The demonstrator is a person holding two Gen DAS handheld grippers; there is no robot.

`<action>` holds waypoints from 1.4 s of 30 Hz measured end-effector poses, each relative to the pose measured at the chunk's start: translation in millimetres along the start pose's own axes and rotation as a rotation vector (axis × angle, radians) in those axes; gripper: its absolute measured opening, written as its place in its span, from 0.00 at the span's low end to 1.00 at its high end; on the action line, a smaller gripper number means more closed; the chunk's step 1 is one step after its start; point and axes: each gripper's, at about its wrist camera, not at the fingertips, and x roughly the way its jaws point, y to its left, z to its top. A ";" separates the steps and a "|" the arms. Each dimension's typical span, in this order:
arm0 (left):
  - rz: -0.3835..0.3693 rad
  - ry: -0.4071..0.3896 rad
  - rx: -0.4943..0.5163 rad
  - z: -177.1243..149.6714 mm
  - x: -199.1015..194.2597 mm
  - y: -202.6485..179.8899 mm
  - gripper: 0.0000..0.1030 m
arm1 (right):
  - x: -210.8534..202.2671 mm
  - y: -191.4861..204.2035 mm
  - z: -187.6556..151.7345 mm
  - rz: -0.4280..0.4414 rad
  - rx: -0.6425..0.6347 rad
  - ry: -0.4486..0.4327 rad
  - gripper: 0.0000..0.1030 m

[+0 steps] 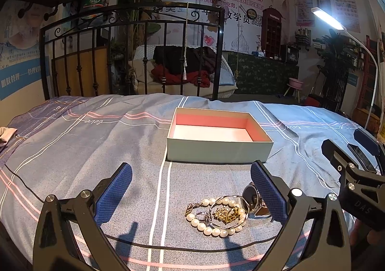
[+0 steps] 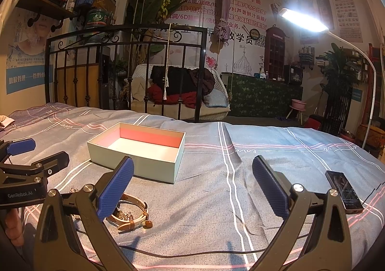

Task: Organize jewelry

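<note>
An open pale box with pink inner walls (image 1: pixel 220 150) sits on the bedspread; it also shows in the right wrist view (image 2: pixel 134 162). In front of it lies a jewelry pile: a pearl bracelet (image 1: pixel 211 228), a silver bangle (image 1: pixel 216 202), a gold chain (image 1: pixel 226 214), a ring (image 1: pixel 202 216) and a watch (image 1: pixel 250 197). The watch with its tan strap (image 2: pixel 134 219) shows in the right wrist view. My left gripper (image 1: pixel 191 195) is open, low over the bed, with the pile by its right finger. My right gripper (image 2: pixel 192 189) is open and empty, to the right of the pile.
A phone (image 2: pixel 344 191) lies on the bedspread at the right. A black iron bed frame (image 1: pixel 130 54) stands behind the bed. A white floor lamp (image 1: pixel 328 19) shines at the right. The right gripper's body (image 1: pixel 353 174) shows at the left view's right edge.
</note>
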 end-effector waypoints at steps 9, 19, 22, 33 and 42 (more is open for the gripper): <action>0.002 0.001 0.001 0.0 0.3 -0.5 0.94 | 0.0 0.2 0.5 0.000 -0.002 0.002 0.94; 0.010 0.048 -0.006 -4.7 12.3 2.3 0.94 | 5.4 -0.3 -3.3 0.001 0.001 0.016 0.94; 0.008 0.086 -0.009 -9.7 18.9 5.1 0.94 | 10.0 -0.2 -6.8 0.004 0.001 0.031 0.94; -0.035 0.303 0.037 -35.1 43.9 9.5 0.94 | 48.2 2.9 -17.1 0.056 -0.018 0.230 0.94; -0.158 0.379 0.145 -31.0 58.9 -2.6 0.93 | 52.5 -5.5 -19.1 0.085 0.036 0.259 0.94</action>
